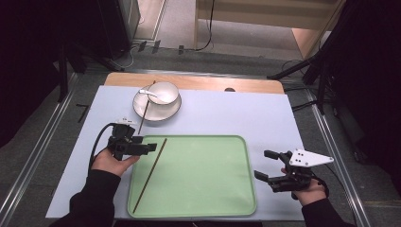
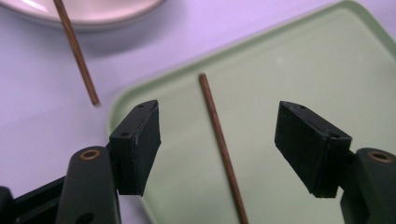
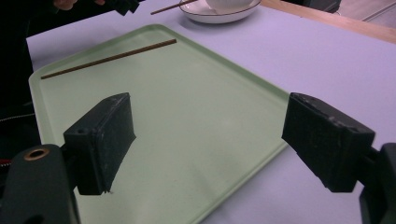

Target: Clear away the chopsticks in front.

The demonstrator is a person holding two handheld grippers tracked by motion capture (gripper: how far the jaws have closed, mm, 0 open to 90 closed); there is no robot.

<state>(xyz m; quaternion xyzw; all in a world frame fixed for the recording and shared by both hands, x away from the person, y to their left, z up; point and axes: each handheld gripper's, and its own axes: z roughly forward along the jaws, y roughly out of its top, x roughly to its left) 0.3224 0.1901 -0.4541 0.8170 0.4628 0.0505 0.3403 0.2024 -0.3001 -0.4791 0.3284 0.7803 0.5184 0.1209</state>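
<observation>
Jaws of the left gripper [image 2: 217,140] stand wide apart with nothing pressed between them; seen along them, one thin brown chopstick [image 2: 222,147] lies flat on the green tray [image 2: 303,70] below the gap, free of both pads. From above, that gripper [image 1: 142,147] sits at the tray's left edge, held in the person's left hand [image 1: 109,163], and the chopstick [image 1: 150,174] runs slantwise down the tray's left side. A second chopstick [image 1: 143,113] is off the tray: its far end leans on the rim of a white saucer [image 1: 142,109] that carries a bowl [image 1: 164,92] and a white spoon [image 1: 150,94], and its near end reaches toward the blue mat just beyond the tray's corner. The right gripper [image 3: 210,149] is also wide open and empty, hovering near the tray's right edge in the right hand [image 1: 309,191], well apart from the work. Risks, judged from this layout: reaching for the leaning stick could nudge the saucer or tip the spoon, since stick and rim touch. A thin round stick may roll or slip from flat pads if pinched off-centre. A low jaw sweeping back across the tray could knock the stick already lying there.
</observation>
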